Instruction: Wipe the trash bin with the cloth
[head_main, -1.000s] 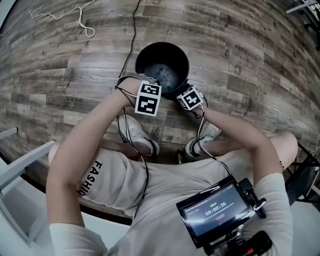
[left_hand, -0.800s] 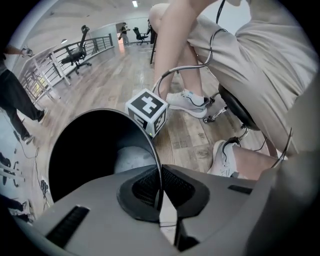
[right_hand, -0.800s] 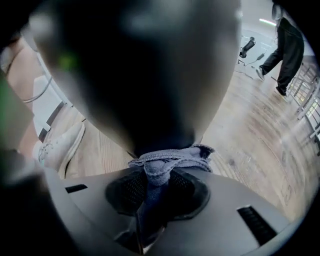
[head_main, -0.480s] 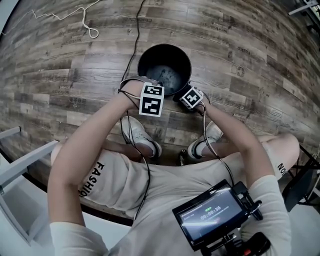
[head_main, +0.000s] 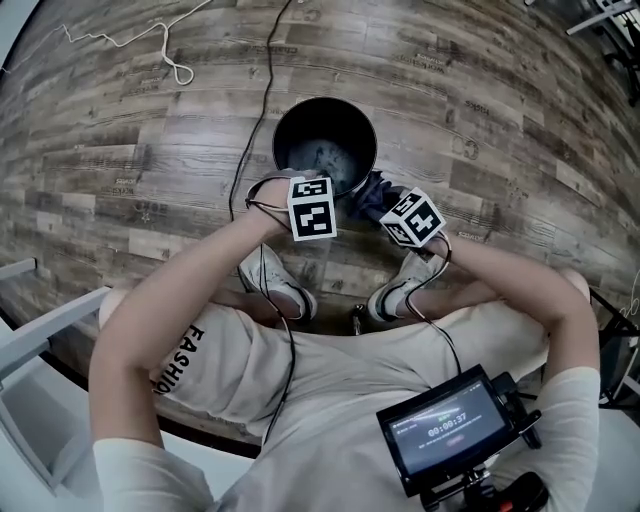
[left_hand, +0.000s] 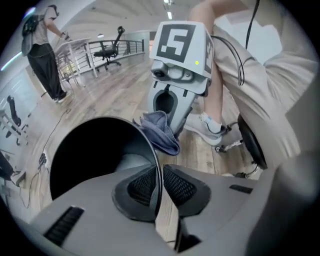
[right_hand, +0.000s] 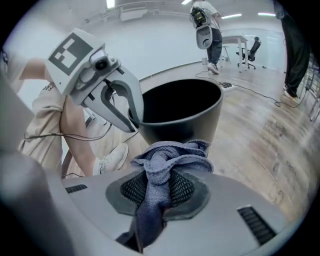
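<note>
Trash bin (head_main: 295, 135): round, black, smooth plastic, upright on the wood-grain plank floor (head_main: 480, 90). Left gripper (left_hand: 159, 176) nips the bin's thin rim between mesh-textured pads, jaws narrow, just eased slightly. Cloth (right_hand: 170, 160): blue-grey knit, bunched, clamped in the right gripper (right_hand: 159, 191) just beside the bin's outer wall. Shirt (head_main: 215, 385) print reads "FASHIO".

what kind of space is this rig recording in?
Probably an open-plan office or lab: wood-plank floor, a wheeled office chair by a railing, and a desk beside another standing person.
</note>
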